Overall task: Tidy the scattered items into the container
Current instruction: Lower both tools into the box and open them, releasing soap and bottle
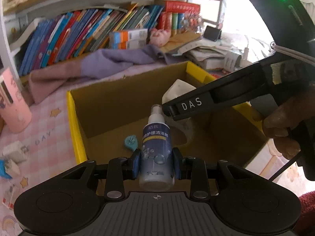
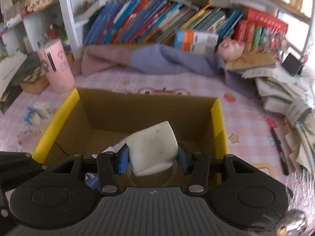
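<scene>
My left gripper [image 1: 157, 162] is shut on a small spray bottle [image 1: 155, 149] with a dark blue label, held over the open cardboard box [image 1: 73, 116] with yellow edges. My right gripper [image 2: 152, 157] is shut on a white rounded block [image 2: 152, 146], held above the same box [image 2: 57, 116]. The right gripper's black body [image 1: 226, 96] crosses the left wrist view with the white block [image 1: 177, 90] at its tip. In the box lie a roll of clear tape [image 1: 183, 129] and a small teal piece [image 1: 131, 142].
The box stands on a pink checked cloth [image 2: 246, 118]. A pink cylinder [image 2: 56, 66] and small white and blue items [image 2: 37, 114] lie left of the box. Books [image 2: 157, 23], a purple cloth [image 2: 157, 59] and stacked papers [image 2: 285, 94] are behind and to the right.
</scene>
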The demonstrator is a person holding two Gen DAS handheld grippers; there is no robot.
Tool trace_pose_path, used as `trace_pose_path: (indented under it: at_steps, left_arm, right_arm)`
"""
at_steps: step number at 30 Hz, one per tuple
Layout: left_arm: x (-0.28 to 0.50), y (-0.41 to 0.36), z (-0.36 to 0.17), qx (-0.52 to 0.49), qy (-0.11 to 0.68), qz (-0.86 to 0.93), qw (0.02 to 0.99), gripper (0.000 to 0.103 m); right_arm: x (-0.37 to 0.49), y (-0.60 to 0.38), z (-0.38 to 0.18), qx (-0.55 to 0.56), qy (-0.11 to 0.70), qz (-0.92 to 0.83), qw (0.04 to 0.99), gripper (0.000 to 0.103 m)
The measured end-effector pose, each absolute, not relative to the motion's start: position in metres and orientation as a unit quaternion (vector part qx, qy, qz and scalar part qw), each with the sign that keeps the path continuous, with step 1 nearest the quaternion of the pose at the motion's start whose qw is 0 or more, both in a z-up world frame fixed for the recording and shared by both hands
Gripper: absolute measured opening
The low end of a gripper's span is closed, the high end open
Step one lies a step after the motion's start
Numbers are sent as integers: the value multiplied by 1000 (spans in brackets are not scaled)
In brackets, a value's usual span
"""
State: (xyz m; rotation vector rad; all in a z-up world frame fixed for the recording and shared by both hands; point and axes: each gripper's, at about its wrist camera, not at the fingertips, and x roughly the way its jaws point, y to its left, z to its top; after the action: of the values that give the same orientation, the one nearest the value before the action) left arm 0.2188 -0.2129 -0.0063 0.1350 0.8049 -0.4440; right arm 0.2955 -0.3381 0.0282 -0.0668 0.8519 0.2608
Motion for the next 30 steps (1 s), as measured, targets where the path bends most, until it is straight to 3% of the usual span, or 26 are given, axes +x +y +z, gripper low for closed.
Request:
trace_pose_path:
  at_steps: [17,20,25,30]
  left_arm:
    - [222,-228,-12,95,402,-193,890,33]
    - [219,-227,-10,95,392,-196,894,39]
    - [212,-223,-3,104,369,-190,904,58]
    - [200,-216,9,103,344,-183,915,66]
  right_arm:
    - [327,-333,-12,-34,498,146,854,47]
    - [328,-335,-12,-24,499,150,853,48]
    - [326,-338,-9,-13,493,151,857,51]
    - [317,-340,2,-8,467,153,871,58]
